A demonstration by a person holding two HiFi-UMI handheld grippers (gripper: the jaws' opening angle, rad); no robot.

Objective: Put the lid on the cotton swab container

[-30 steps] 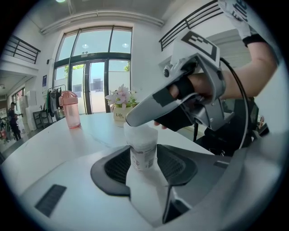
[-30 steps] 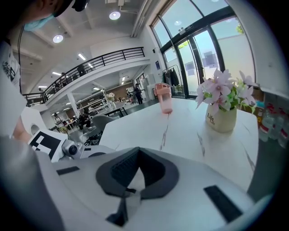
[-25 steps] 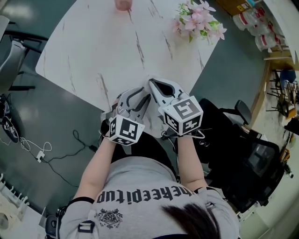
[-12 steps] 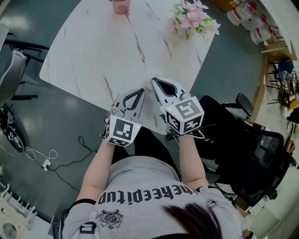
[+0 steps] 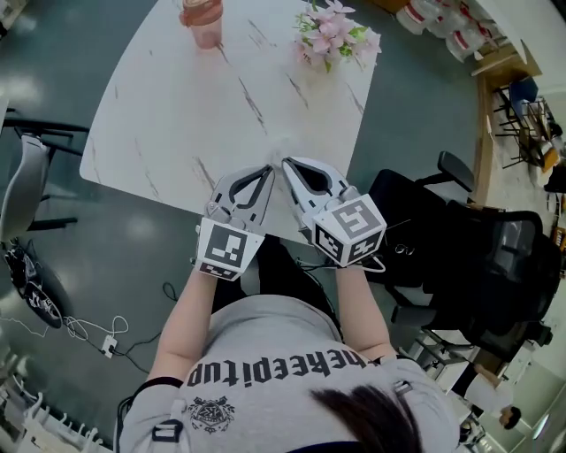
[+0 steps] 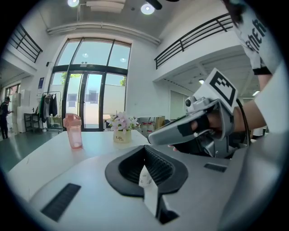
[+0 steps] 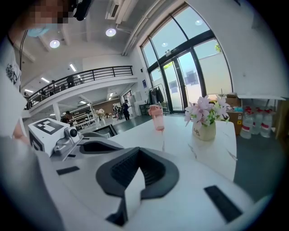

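No cotton swab container or lid shows in any view. My two grippers hover side by side over the near edge of the white marble table, tips almost touching each other. The left gripper is shut with nothing between its jaws, and its own view shows the tips meeting. The right gripper is shut and empty too, with its tips together. Each one appears in the other's view: the right gripper and the left gripper.
A pink bottle and a vase of pink flowers stand at the table's far side. Black office chairs stand to the right. A cable and power strip lie on the floor at left.
The left gripper's jaws have closed from partly open. Both grippers have stayed together at the near table edge, while the head view has shifted so more of the table's far side shows.
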